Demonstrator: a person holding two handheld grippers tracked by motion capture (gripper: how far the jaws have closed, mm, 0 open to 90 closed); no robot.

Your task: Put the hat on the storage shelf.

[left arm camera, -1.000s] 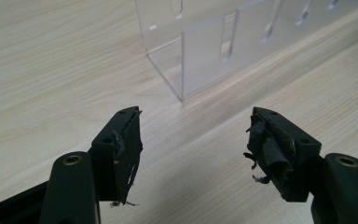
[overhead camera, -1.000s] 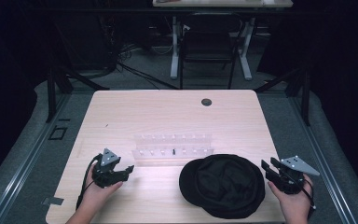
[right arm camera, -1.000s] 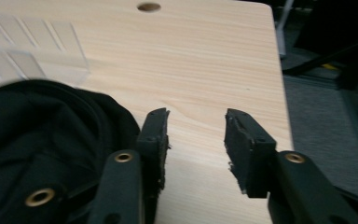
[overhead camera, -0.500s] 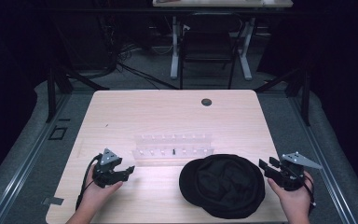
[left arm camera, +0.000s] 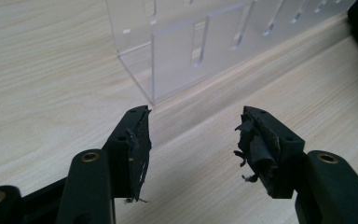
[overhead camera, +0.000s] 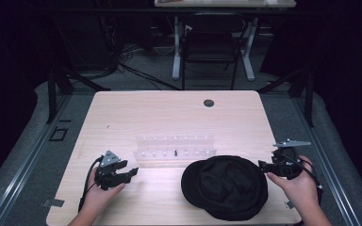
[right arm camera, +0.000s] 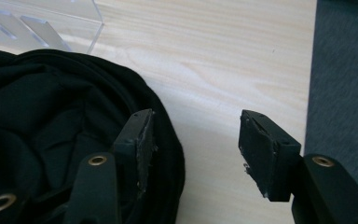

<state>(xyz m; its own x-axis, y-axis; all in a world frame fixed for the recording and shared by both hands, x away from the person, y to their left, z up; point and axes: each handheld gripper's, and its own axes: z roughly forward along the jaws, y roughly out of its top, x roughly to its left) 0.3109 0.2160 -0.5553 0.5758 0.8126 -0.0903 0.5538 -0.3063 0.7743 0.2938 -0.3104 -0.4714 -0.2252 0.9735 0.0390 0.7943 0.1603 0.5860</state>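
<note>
Nearest, at about 7 o'clock on the table (overhead camera: 122, 113) in the high view: left gripper (overhead camera: 131, 172) in a hand, jaws apart with nothing between them, just closing a little, pointing toward 3 o'clock. Closer detail from the left gripper view: same left gripper (left arm camera: 193, 135) with frayed, peeling pad lining on both jaws, bare wood between them, and the corner of the clear acrylic rack (left arm camera: 177, 56) just beyond at 12 o'clock, its slots and cut-outs readable there though faint from above.

Over at 4 o'clock in the high view: right gripper (overhead camera: 263, 165) held off the table's edge, jaws wide and just opening further, nothing clamped. Beside it, at 5 o'clock on the table: black cap (overhead camera: 225, 187), lying crumpled, apart from the jaws. From the right gripper view: right gripper (right arm camera: 195, 135) with its one jaw over the cap's rim (right arm camera: 65, 116), folds of the fabric visible, pads not pressing it; grey floor strip at 3 o'clock.

Farther, mid-table: rack (overhead camera: 175, 149) lying long from 9 to 3 o'clock, just behind the cap. Farthest, near 12 o'clock: dark round grommet (overhead camera: 209, 102).
</note>
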